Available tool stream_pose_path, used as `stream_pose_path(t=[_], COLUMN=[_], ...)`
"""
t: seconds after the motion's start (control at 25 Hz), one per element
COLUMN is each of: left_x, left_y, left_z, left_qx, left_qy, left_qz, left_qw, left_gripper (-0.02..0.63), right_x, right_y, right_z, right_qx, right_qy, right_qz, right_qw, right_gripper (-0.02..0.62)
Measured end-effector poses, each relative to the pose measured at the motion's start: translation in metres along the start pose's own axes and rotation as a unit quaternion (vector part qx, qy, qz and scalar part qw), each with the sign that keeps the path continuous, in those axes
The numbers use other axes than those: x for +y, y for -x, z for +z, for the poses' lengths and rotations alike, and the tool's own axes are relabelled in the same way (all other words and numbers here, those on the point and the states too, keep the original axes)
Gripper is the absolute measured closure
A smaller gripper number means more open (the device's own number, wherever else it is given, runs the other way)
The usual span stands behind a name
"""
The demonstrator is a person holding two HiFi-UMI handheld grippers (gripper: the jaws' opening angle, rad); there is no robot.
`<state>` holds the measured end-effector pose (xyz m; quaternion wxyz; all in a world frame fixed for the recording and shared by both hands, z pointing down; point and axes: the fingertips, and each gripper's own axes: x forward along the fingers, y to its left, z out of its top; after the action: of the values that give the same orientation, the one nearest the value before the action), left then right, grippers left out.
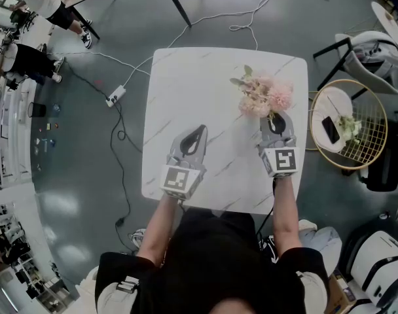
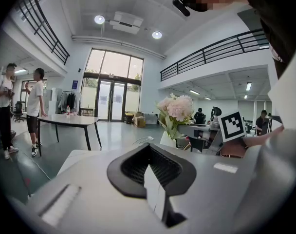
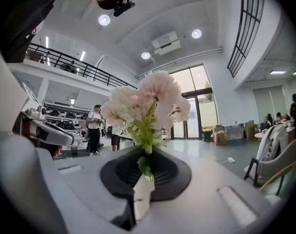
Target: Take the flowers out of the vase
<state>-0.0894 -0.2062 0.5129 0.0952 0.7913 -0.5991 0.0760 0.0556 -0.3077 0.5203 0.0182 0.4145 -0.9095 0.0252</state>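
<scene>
A bunch of pale pink flowers with green leaves stands at the far right of the white marble table. My right gripper reaches into the bunch from the near side. In the right gripper view its jaws are shut on the green stems, with the flowers rising above them. The left gripper view shows a white vase under the flowers; the head view hides it. My left gripper rests at mid-table with its jaws shut and nothing in them.
A round gold wire side table stands right of the table, holding a phone and some greenery. A chair sits behind it. A power strip and cables lie on the floor at left. People stand far left.
</scene>
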Motion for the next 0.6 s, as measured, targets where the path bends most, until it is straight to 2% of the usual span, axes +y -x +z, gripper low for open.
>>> stream_pose_path(t=[0.6], left_x=[0.002], left_y=[0.016], left_z=[0.010], left_qx=[-0.019], left_qy=[-0.006], left_qz=[0.005], left_qw=[0.9998], left_gripper=[0.598], right_x=[0.004], right_y=[0.004], right_z=[0.028], right_qx=[-0.011], right_qy=[0.009], right_qz=[-0.004], right_qw=[1.000], right_gripper=[0.580])
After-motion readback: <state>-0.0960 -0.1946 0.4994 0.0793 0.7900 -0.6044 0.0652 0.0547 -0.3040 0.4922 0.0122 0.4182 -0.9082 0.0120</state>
